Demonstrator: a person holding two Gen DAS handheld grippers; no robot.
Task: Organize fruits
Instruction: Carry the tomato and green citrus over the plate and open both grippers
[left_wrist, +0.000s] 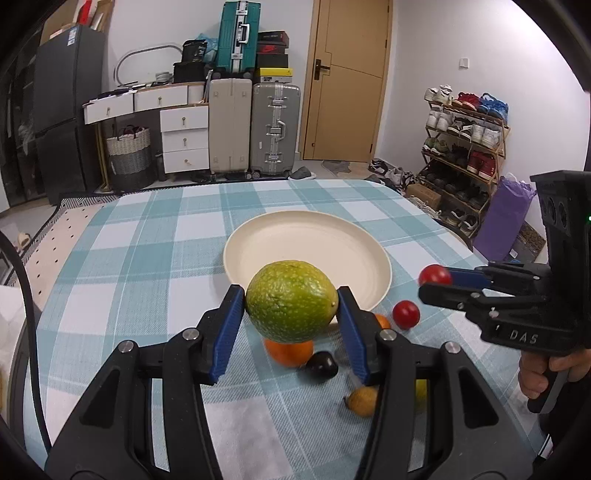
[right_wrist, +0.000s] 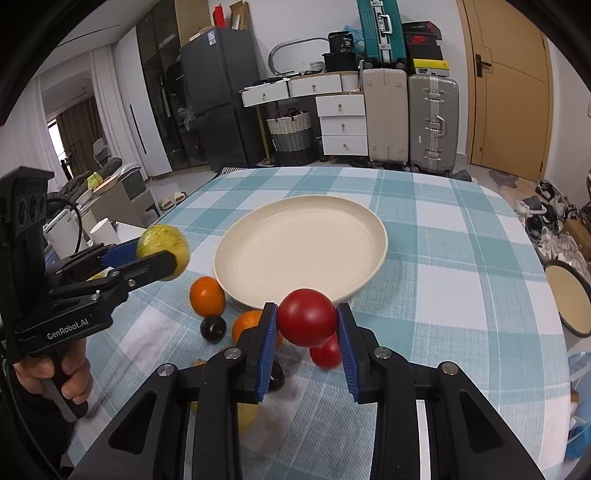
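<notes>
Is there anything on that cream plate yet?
Nothing shows on the plate. The green fruit in the left gripper and the red tomato in the right gripper each cover a bit of its near rim.

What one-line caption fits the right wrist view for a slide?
Right gripper holds a red tomato above the checked tablecloth, near the cream plate's front rim.
</notes>
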